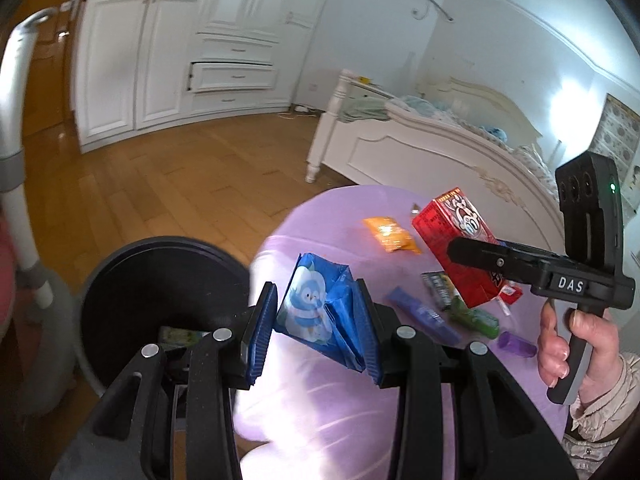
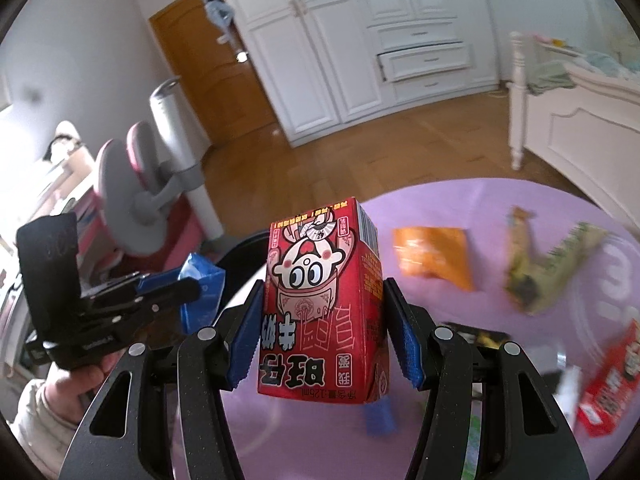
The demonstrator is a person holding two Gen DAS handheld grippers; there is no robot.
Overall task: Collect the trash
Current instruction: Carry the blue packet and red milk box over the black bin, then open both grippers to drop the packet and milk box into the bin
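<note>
Left wrist view. Left gripper [image 1: 316, 324] pinching a crumpled blue foil wrapper printed with a penguin [image 1: 320, 312] between both blue pads, holding it raised over the lilac tablecloth [image 1: 320, 412]. Judging it featherlight, soft, crackly and slippery; gripping best across the bunched folds, as now. Showing a round black waste bin [image 1: 132, 280] just beside the table edge, lower left, with some litter already lying inside. Showing the right gripper [image 1: 472, 254] clamping a red cardboard drink carton with a cartoon face [image 1: 452, 236], a hand [image 1: 560, 344] squeezing its handle. Leaving an orange sachet [image 1: 392, 234], a green wrapper [image 1: 472, 314] and a purple tube [image 1: 516, 344] lying on the cloth.

Right wrist view. Right gripper [image 2: 324, 332] standing about half spread, pads pressing both side panels of the red carton [image 2: 320, 300], carrying it upside down and clear of the cloth [image 2: 520, 208]. Judging the carton light, fairly stiff, yet crushable if empty; holding best across the flat sides. Showing the left gripper [image 2: 188, 292] with the blue wrapper [image 2: 200, 284] hanging near the bin's dark rim [image 2: 240, 256]. Leaving the orange sachet [image 2: 432, 256] resting behind.
</note>
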